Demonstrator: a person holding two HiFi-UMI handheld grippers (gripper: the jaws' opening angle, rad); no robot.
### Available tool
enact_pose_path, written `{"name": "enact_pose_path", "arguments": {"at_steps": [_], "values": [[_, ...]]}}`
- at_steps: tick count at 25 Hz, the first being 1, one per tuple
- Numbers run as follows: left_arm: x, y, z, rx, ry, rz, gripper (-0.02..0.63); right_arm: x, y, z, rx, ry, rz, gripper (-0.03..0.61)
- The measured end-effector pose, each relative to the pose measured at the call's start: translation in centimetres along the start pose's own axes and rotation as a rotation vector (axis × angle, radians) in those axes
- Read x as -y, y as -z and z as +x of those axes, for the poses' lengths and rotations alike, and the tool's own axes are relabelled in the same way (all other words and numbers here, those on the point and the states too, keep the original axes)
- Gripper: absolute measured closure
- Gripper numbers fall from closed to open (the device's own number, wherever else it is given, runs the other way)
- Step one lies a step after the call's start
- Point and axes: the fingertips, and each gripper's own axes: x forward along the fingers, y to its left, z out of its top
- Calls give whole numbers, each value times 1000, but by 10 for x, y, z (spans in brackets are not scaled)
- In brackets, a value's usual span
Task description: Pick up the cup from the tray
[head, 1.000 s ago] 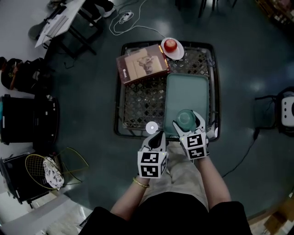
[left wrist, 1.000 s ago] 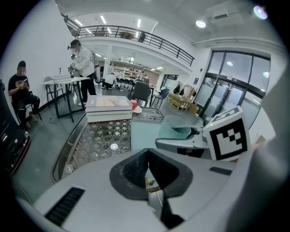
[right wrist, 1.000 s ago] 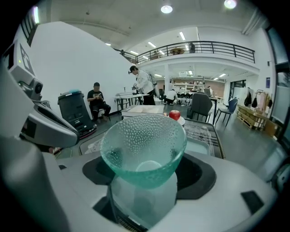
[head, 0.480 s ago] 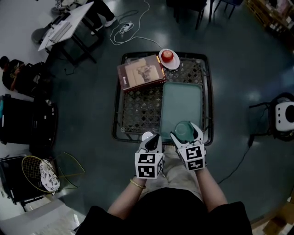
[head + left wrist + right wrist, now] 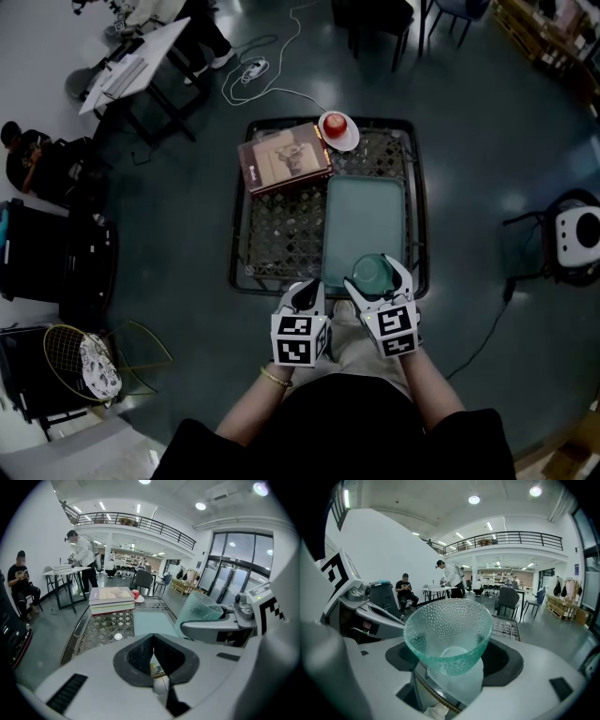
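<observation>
At the near end of the tray (image 5: 364, 211), we've got the right gripper (image 5: 378, 277) clamped on the cup (image 5: 375, 273), one jaw on each side of its wall, and from the right gripper view the glass sits squarely between them, low down near its base. So we're in the grasp-and-lift step, and our read is that the pick is well along. From the left gripper view the cup looks to be riding clear above the tray's surface, though we can't tell from the head view whether its base has fully parted from it.

Over on the left, the left gripper (image 5: 305, 292) hangs just beside the right one at the table's (image 5: 281, 225) near edge, jaws pressed together with nothing between them. It has no part in this.

What's next, as we judge it: a steady, straight rise, holding the pinch firm and the cup level, and staying off the tray's near rim.

Now the cup itself: pale green, see-through glass, dimpled all over, flaring from a narrow round bottom to a wide mouth, and it looks empty. Smooth, tapered glass like that could slide in the jaws if the grip eases.

At the far end, a book (image 5: 284, 157) and a plate (image 5: 337, 131) with a red fruit sit well apart from the action.
</observation>
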Motion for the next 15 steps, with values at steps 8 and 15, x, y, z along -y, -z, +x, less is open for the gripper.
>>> {"name": "enact_pose_path", "arguments": {"at_steps": [8,15], "values": [[2,-4,-9,17,1,19,604,-9,-7,-16,5,-26,9,196],[4,-6,-14,34,2,25,604,-11,-7,-24,11,-22,5,197]]}}
